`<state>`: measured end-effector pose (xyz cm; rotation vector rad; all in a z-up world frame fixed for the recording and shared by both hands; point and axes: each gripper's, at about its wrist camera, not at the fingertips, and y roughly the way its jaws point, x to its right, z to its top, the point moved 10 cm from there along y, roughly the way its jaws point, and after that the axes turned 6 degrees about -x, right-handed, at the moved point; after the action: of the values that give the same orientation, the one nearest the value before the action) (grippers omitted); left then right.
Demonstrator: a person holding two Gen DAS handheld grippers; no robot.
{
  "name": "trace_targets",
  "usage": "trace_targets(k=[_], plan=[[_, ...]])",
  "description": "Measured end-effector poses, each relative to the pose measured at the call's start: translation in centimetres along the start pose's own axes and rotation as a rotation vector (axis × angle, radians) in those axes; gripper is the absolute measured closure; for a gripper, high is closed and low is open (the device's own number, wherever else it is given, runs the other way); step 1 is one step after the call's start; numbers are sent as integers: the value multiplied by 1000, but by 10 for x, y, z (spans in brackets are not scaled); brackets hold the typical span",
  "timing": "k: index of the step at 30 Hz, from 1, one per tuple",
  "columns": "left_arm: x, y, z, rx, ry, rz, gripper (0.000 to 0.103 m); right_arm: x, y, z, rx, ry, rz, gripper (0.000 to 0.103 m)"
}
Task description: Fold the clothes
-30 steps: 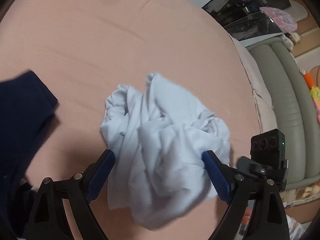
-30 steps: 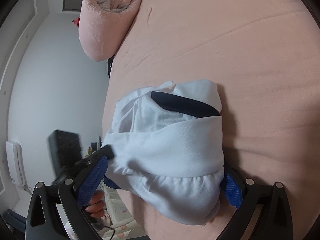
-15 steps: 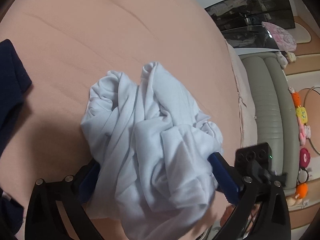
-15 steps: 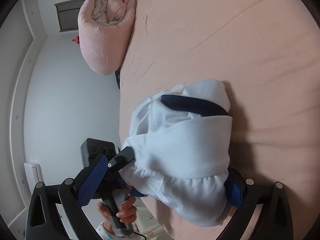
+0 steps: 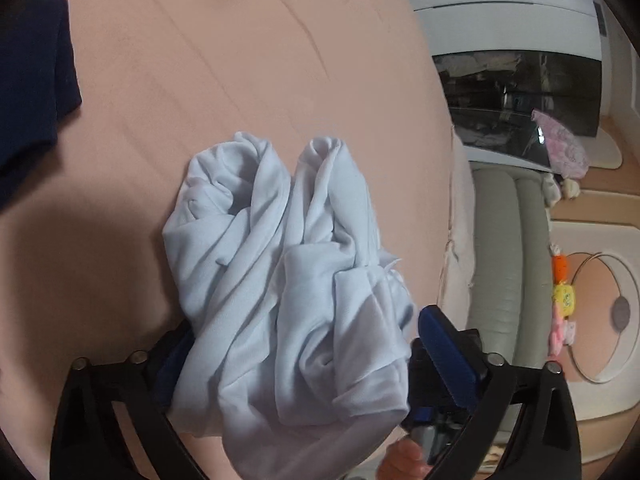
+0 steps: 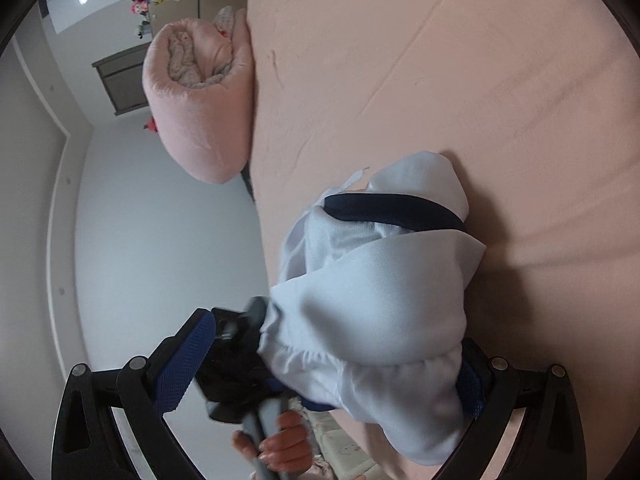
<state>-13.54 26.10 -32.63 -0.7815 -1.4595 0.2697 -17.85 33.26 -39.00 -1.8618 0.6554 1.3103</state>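
Left wrist view: one pale blue garment [image 5: 288,280], crumpled on the pink bed [image 5: 248,60], bunched between the spread fingers of the left gripper [image 5: 304,344] — nothing clamped. Soft, light, floppy; best taken at a hem or corner. One dark blue garment [image 5: 32,76] far off.

Right wrist view: right gripper [image 6: 332,364] likewise wide, draped by the cloth — navy collar band [image 6: 392,210] showing. One rolled pink blanket [image 6: 200,100].

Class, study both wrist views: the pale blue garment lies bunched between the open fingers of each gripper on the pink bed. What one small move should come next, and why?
Probably shut the left gripper on the pale blue garment. It lies crumpled on the pink bed, and neither the left nor the right gripper grips it, so nothing can yet be spread out.
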Motion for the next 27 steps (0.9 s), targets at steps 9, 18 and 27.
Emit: trace_targets(k=[9, 18, 27], plan=[[-24, -17, 0, 34, -16, -12, 42, -12, 6, -11, -68, -136, -156, 0], [-38, -27, 2, 52, -57, -79, 47, 12, -9, -17, -42, -45, -177, 1], [-41, -29, -4, 53, -18, -87, 45, 7, 10, -12, -32, -128, -230, 0]])
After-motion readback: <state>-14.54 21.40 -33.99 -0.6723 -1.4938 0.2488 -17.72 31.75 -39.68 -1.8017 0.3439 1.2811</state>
